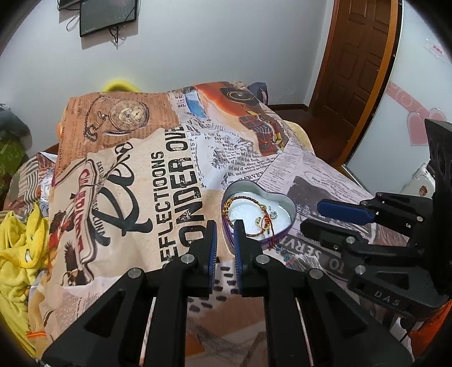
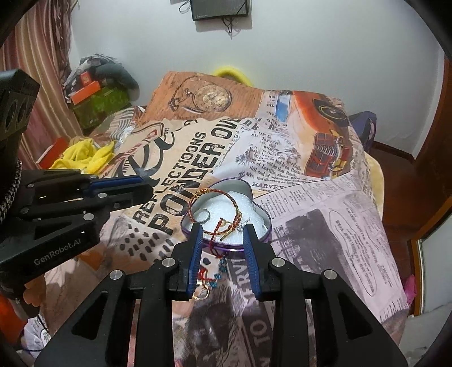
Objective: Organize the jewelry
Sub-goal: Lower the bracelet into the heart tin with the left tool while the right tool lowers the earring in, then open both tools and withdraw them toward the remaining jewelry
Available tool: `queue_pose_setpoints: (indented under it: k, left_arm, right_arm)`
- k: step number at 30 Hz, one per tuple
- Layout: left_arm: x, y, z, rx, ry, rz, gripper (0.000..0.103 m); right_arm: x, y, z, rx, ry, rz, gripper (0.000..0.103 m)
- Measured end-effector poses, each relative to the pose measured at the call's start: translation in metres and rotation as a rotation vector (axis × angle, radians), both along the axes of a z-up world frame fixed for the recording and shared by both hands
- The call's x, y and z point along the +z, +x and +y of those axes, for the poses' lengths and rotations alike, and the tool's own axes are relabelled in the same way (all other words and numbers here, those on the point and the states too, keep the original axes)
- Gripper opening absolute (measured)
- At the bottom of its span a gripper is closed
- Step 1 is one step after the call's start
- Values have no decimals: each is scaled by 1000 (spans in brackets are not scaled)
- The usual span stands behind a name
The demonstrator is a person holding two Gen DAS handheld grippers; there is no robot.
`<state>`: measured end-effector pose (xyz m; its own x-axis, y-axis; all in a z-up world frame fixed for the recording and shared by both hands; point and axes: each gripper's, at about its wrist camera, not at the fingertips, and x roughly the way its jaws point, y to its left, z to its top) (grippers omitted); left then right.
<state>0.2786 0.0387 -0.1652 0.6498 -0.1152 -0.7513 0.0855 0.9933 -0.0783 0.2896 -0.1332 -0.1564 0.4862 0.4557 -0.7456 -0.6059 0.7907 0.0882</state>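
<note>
The right gripper (image 2: 223, 230) stands with its jaws apart by a moderate gap and nothing clamped between them; the blue pads straddle the near rim of the heart-shaped tin (image 2: 258, 210) without a visible grip on it. The left gripper (image 1: 225, 225) has its jaws parted by a narrow gap, also empty, with the tips poised just at the tin's left near edge (image 1: 291, 210). The tin, taken as the landmark, is purple-walled, open at the top and lined with a white pad (image 2: 226, 203). Inside it, on the pad, lies a braided red-and-gold bracelet (image 2: 197, 197) curving round the far and left sides, with a silver ring (image 2: 204, 216) inside its loop. A red thread bracelet (image 2: 216, 240) crosses the tin's near rim and hangs outside, its blue beaded tail (image 2: 221, 268) lying on the cloth just in front of the tin. A gold ring (image 2: 201, 295) lies on the cloth nearer still, between the right jaws' bases. The tin rests on a newspaper-print bedsheet (image 2: 325, 211) covering a bed. Left of the tin, well apart, lies a yellow garment (image 2: 82, 158); beyond it hangs a wall-mounted screen (image 2: 219, 8).
</note>
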Motion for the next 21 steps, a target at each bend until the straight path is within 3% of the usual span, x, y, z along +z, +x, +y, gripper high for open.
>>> queue_pose_setpoints:
  k: [6,14,21]
  left_arm:
    - [9,-21,-1,8,13,-20,29]
    - [1,-38,-1,4,18,8,29]
    - [-26,-38,-4,-5,13,79,29]
  right_arm:
    - [8,-17,-9,-7,1,-12,26]
    - [0,-28,-19,-24,-7,19,26]
    - [-16,-34,-25,-33,-18,60,26]
